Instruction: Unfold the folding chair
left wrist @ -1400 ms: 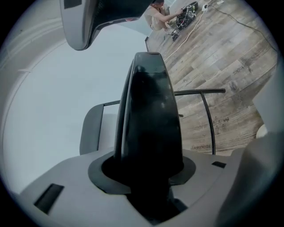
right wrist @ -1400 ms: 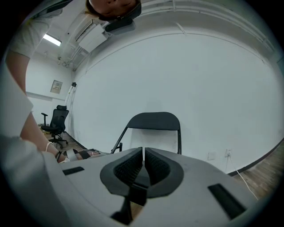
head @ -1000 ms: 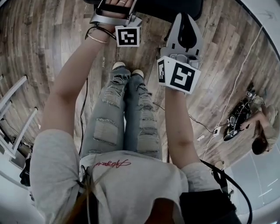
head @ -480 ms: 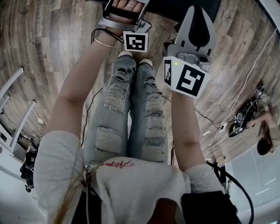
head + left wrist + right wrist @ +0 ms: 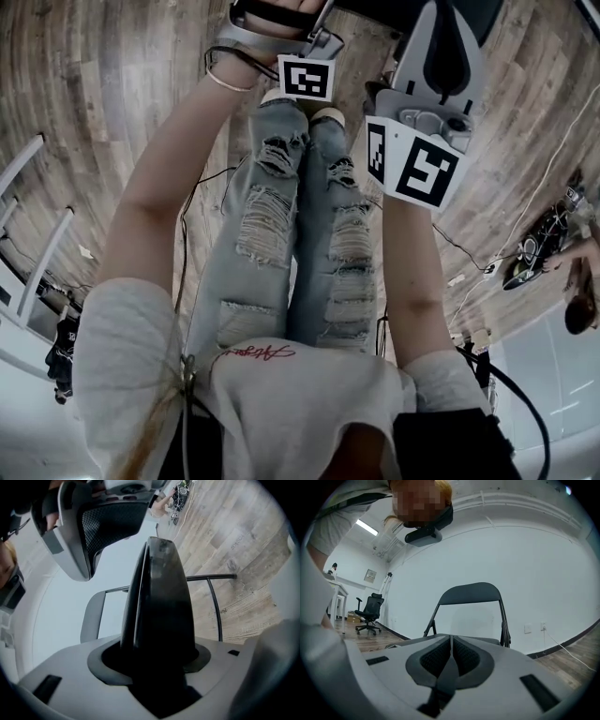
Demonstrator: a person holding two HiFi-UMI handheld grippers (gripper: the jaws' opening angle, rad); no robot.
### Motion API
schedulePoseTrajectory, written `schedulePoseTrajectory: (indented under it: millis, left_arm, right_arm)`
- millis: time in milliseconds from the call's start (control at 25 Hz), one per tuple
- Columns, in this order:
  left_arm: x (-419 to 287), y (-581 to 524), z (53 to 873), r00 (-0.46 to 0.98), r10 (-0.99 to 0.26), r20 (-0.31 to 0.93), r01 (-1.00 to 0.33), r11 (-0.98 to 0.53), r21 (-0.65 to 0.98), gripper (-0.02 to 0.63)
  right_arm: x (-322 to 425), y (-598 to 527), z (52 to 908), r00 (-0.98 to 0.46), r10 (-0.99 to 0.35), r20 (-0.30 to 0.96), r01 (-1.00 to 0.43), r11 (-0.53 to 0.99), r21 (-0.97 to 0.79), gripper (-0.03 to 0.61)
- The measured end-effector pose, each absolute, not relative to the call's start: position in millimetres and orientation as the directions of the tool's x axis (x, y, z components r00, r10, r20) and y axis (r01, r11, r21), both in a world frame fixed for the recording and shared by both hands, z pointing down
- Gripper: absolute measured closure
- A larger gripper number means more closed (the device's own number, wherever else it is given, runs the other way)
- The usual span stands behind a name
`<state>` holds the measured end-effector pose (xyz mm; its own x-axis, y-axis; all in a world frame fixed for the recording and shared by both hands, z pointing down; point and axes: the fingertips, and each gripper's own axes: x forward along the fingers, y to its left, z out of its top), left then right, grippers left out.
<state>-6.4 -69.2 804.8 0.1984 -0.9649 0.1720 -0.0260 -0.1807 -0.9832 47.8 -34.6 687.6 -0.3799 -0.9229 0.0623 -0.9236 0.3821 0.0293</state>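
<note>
Folding chair (image 5: pixel 471 595) stands unfolded before the white wall (image 5: pixel 543 564). Facing that wall, right tongs (image 5: pixel 451 641) are clenched on nothing; left tongs (image 5: pixel 152 559), beside them, are opening with nothing between them.

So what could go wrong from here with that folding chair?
The thin black cable lies on the wooden floor near the person's feet; stepping toward the black metal folding chair might snag it. The right gripper has its fingers shut, so it may just knock the chair instead of gripping it.
</note>
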Motion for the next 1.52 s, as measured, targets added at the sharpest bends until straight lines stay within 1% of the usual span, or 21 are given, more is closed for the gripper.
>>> schedulePoseTrajectory:
  millis: [120, 200, 240, 320, 440, 520, 560, 600, 680, 720, 760, 800, 880, 960, 1040, 1120, 1160, 1240, 1320, 1400, 1520]
  left_arm:
    - [-5.5, -64.4, 804.3, 0.226, -0.964, 0.137, -0.068, -0.156, -0.985, 0.324]
    - [-9.1, -56.0, 802.2, 0.248, -0.965, 0.082, -0.136, -0.119, -0.984, 0.324]
    - [-14.6, -50.6, 798.6, 0.242, -0.969, 0.051, -0.189, -0.098, -0.977, 0.318]
    - [-35.7, -36.7, 791.0, 0.181, -0.983, 0.017, -0.330, -0.077, -0.941, 0.278]
    - [-76.9, -3.0, 778.9, 0.067, -0.997, 0.034, -0.515, -0.064, -0.855, 0.270]
    - [-95.4, 15.6, 760.2, 0.015, -0.997, 0.073, -0.646, -0.065, -0.761, 0.284]
    - [-100.0, 21.0, 744.8, 0.001, -0.996, 0.086, -0.700, -0.063, -0.712, 0.305]
    - [-101.5, 24.0, 722.8, -0.003, -0.997, 0.081, -0.738, -0.053, -0.672, 0.340]
    - [-99.9, 22.3, 659.1, 0.001, -1.000, 0.029, -0.780, -0.019, -0.626, 0.452]
    - [-99.8, 18.7, 621.8, -0.001, -1.000, 0.006, -0.800, -0.003, -0.600, 0.492]
    - [-101.1, 15.0, 583.7, -0.006, -1.000, -0.009, -0.828, 0.010, -0.561, 0.550]
    - [-103.4, 12.6, 546.4, -0.014, -1.000, -0.015, -0.862, 0.020, -0.506, 0.576]
    - [-107.8, 12.0, 478.7, -0.036, -0.999, -0.010, -0.926, 0.037, -0.375, 0.578]
    - [-110.7, 8.7, 417.8, -0.048, -0.999, -0.019, -0.970, 0.051, -0.236, 0.579]
    - [-111.5, 3.1, 356.9, -0.052, -0.997, -0.054, -0.996, 0.056, -0.065, 0.580]
    - [-105.3, 7.5, 297.9, -0.031, -0.994, -0.102, -0.996, 0.023, 0.086, 0.581]
    - [-98.3, 10.1, 274.1, 0.000, -0.992, -0.126, -0.991, -0.017, 0.133, 0.588]
    - [-78.8, 10.4, 240.9, 0.096, -0.981, -0.166, -0.978, -0.124, 0.168, 0.597]
    - [-61.0, 11.8, 223.0, 0.186, -0.965, -0.184, -0.966, -0.214, 0.145, 0.597]
    - [-50.0, 12.6, 214.7, 0.236, -0.955, -0.179, -0.958, -0.259, 0.122, 0.598]
    - [-42.9, 15.1, 210.3, 0.259, -0.950, -0.173, -0.955, -0.279, 0.103, 0.598]
  right_arm:
    - [37.9, -16.7, 692.7, -0.428, -0.901, 0.076, -0.901, 0.432, 0.037, 0.549]
    - [30.0, -3.7, 694.6, -0.477, -0.875, 0.086, -0.875, 0.482, 0.051, 0.549]
    - [27.6, 2.2, 694.6, -0.495, -0.865, 0.087, -0.864, 0.500, 0.060, 0.548]
    - [25.6, 10.8, 691.2, -0.514, -0.855, 0.073, -0.852, 0.518, 0.076, 0.548]
    - [27.3, 16.5, 675.7, -0.511, -0.858, 0.041, -0.856, 0.513, 0.068, 0.549]
    - [31.3, 14.9, 655.5, -0.485, -0.874, 0.032, -0.872, 0.486, 0.055, 0.549]
    - [32.7, 13.8, 640.8, -0.472, -0.881, 0.028, -0.879, 0.473, 0.055, 0.549]
    - [33.5, 12.9, 622.1, -0.464, -0.886, 0.019, -0.884, 0.464, 0.056, 0.549]
    - [34.5, 9.9, 573.2, -0.450, -0.893, -0.015, -0.892, 0.449, 0.046, 0.549]
    - [35.1, 7.9, 545.3, -0.438, -0.898, -0.031, -0.899, 0.437, 0.032, 0.549]
    - [35.8, 6.5, 516.7, -0.423, -0.905, -0.043, -0.906, 0.423, 0.013, 0.549]
    - [36.0, 6.2, 488.0, -0.408, -0.912, -0.050, -0.913, 0.409, -0.007, 0.549]
    - [33.6, 8.0, 431.7, -0.393, -0.918, -0.059, -0.918, 0.395, -0.035, 0.549]
    - [25.6, 5.3, 379.1, -0.403, -0.912, -0.079, -0.913, 0.407, -0.041, 0.549]
    - [18.9, -0.4, 332.1, -0.425, -0.899, -0.108, -0.902, 0.431, -0.039, 0.549]
    - [22.6, 3.1, 291.9, -0.433, -0.892, -0.125, -0.896, 0.442, -0.049, 0.549]
    - [26.9, 5.3, 274.0, -0.434, -0.891, -0.135, -0.894, 0.445, -0.055, 0.549]
    - [33.1, 4.4, 244.0, -0.443, -0.882, -0.161, -0.889, 0.455, -0.047, 0.549]
    - [35.5, 2.1, 226.2, -0.445, -0.880, -0.167, -0.891, 0.453, -0.012, 0.549]
    - [37.5, -0.7, 215.1, -0.434, -0.885, -0.168, -0.899, 0.438, 0.013, 0.549]
    - [36.2, 0.5, 206.4, -0.434, -0.884, -0.172, -0.899, 0.437, 0.025, 0.549]
